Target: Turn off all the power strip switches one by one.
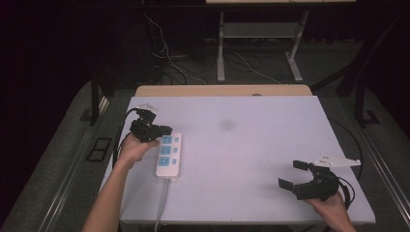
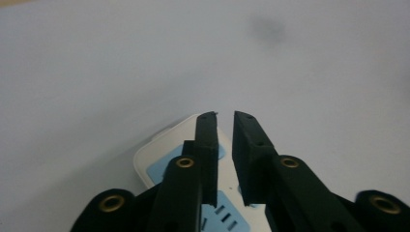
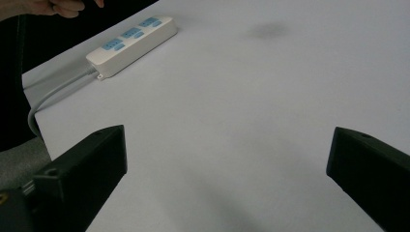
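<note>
Power strip (image 1: pixel 168 156) work is what the left gripper (image 1: pixel 153 129) is set up for: the white strip with blue socket faces lies near the table's (image 1: pixel 251 145) left edge, its grey cord (image 1: pixel 161 205) running off the near side, and the gripper hovers over the strip's far end with its jaws drawn nearly together, a narrow slit between them and nothing held. From here the likeliest slip, I judge, is a push that lands off-centre on the light strip (it rests loose on a smooth white surface), so that it skids or swivels about its cord instead of taking the press; a tip could also snag in a socket slot. The right gripper (image 1: pixel 297 175) rests well apart at the table's near right corner, jaws spread wide and empty, too far off to steady anything. The left gripper view puts the jaw tips right above the strip's (image 2: pixel 164 154) rounded end and shows the socket slots beneath them, which the high view is too coarse to settle. The right gripper view instead gives the whole strip (image 3: pixel 130 42) side-on with its cord (image 3: pixel 53 94) curving over the table edge, and the person's left hand (image 3: pixel 63 7) just behind it.
</note>
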